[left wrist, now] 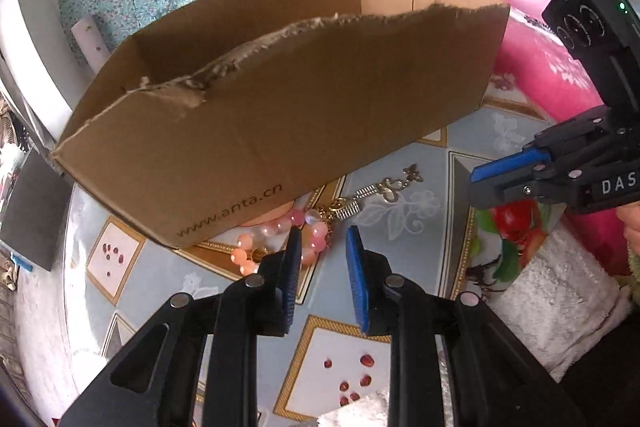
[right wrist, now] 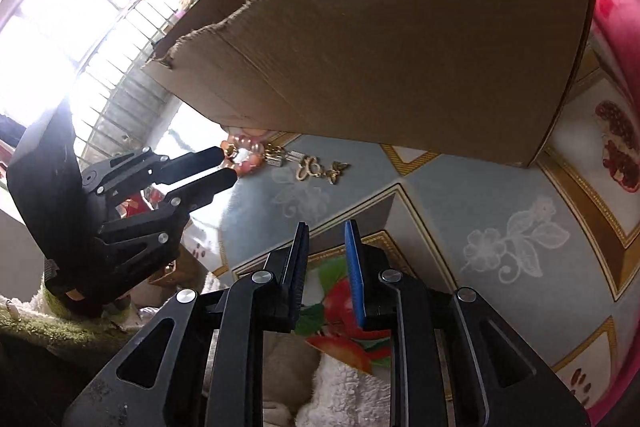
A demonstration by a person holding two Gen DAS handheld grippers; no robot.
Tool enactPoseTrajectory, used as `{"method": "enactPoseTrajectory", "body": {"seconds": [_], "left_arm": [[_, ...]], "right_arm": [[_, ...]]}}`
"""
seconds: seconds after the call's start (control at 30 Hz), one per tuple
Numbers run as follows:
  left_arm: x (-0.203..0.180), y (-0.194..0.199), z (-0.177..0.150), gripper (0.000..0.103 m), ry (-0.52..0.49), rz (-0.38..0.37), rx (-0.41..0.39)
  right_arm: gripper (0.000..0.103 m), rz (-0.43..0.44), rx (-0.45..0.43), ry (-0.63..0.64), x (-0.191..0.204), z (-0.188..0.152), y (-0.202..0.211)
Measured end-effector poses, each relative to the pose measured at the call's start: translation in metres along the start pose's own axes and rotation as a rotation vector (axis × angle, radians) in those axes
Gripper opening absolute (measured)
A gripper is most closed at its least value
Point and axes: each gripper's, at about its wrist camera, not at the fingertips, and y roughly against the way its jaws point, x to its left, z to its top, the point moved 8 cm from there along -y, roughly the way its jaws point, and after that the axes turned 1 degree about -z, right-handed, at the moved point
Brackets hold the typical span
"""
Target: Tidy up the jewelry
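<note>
Two grippers hang over the patterned tabletop [left wrist: 400, 355], and neither holds anything. The left gripper [left wrist: 323, 247] has its jaws a little apart with nothing between the blue pads, its tips poised just short of the pink bead bracelet [left wrist: 276, 239]. The right gripper [right wrist: 327, 239] is also empty and parted by a narrow gap, well back from the jewelry and over the near edge of the table.

The jewelry lies in a loose heap at the foot of the torn cardboard box [left wrist: 280, 115]: the bracelet partly tucked under the box's lower edge, a tangle of gold chain [left wrist: 352, 205] beside it, and gold butterfly charms [left wrist: 400, 183] trailing off toward the open tabletop.

As I judge it, the risk is in the tangle. If the left gripper closes on the beads, the chain may well drag along with them, or the round beads could roll out of so narrow a pinch. The box overhangs the heap, so a tip coming in low might nudge the cardboard and push the pieces further under it.
</note>
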Motion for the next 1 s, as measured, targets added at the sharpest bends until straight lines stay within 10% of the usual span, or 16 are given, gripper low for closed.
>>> {"method": "enactPoseTrajectory", "body": {"seconds": [0.53, 1.0], "left_arm": [[0.025, -0.001, 0.016, 0.007, 0.068, -0.064, -0.034], [0.094, 0.054, 0.002, 0.000, 0.449, -0.187, -0.193]], "right_arm": [[0.020, 0.004, -0.006, -0.033, -0.017, -0.004, 0.001], [0.020, -0.032, -0.017, -0.057, -0.021, -0.008, 0.000]]}}
